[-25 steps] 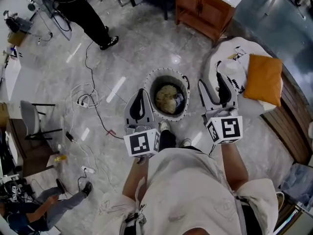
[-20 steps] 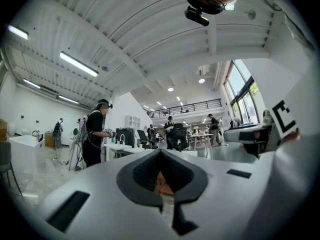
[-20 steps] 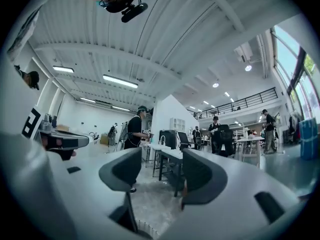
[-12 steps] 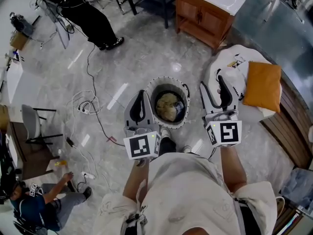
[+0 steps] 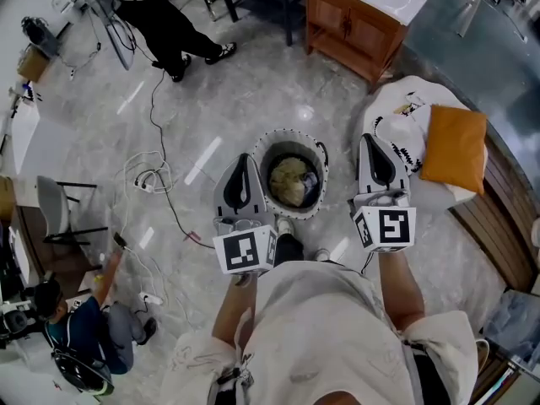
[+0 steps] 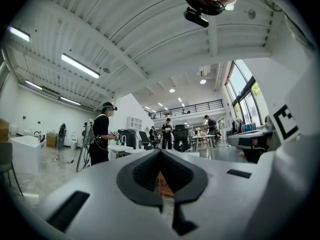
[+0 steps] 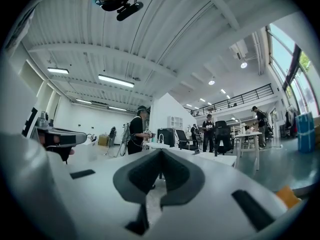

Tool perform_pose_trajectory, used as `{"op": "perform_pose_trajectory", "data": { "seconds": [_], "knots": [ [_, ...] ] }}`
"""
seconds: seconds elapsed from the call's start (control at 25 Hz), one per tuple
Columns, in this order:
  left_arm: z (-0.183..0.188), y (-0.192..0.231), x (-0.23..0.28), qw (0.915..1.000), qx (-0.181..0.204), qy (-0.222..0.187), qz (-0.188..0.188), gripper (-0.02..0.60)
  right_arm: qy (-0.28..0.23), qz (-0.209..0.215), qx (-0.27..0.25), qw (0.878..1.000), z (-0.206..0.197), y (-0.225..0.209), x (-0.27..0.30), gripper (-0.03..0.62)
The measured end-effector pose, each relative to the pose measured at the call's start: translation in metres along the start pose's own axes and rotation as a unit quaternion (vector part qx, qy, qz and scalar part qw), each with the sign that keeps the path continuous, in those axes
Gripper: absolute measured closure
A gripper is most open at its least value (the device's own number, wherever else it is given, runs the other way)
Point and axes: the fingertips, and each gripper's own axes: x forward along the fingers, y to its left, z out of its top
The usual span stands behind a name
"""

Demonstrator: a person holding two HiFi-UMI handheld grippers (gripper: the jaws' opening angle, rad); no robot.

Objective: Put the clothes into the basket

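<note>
A round basket (image 5: 267, 138) stands on the floor in front of my feet, with beige clothes (image 5: 292, 181) lying inside it. More white clothes (image 5: 396, 112) are heaped on the bench to the right. My left gripper (image 5: 241, 162) (image 6: 161, 153) hovers just left of the basket, held level, its jaws shut with nothing in them. My right gripper (image 5: 376, 147) (image 7: 161, 152) hangs between the basket and the white heap, its jaws closing fully together with nothing between them.
An orange cushion (image 5: 454, 146) lies on the white heap. A wooden cabinet (image 5: 350, 22) stands beyond the basket. Cables (image 5: 150, 172) trail over the floor at left, near a chair (image 5: 52, 206). One person (image 5: 164, 22) stands far left, another (image 5: 89, 334) crouches at lower left.
The right gripper's jaws, wide apart before, have come together empty. Both grippers stayed in place. The people at the left moved about.
</note>
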Motion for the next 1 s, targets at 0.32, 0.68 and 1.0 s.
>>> {"op": "perform_pose_trajectory", "data": {
  "seconds": [0.32, 0.68, 1.0],
  "knots": [
    [-0.002, 0.003, -0.002, 1.0000, -0.001, 0.001, 0.002, 0.580, 0.002, -0.001, 0.002, 1.000, -0.002, 0.002, 0.001, 0.606],
    [-0.001, 0.009, -0.001, 1.0000, -0.001, 0.002, 0.006, 0.580, 0.006, 0.009, 0.001, 1.000, -0.001, 0.009, 0.007, 0.606],
    [-0.005, 0.012, 0.001, 1.0000, -0.004, 0.004, 0.008, 0.580, 0.010, 0.013, -0.004, 1.000, -0.005, 0.011, 0.013, 0.606]
  ]
}}
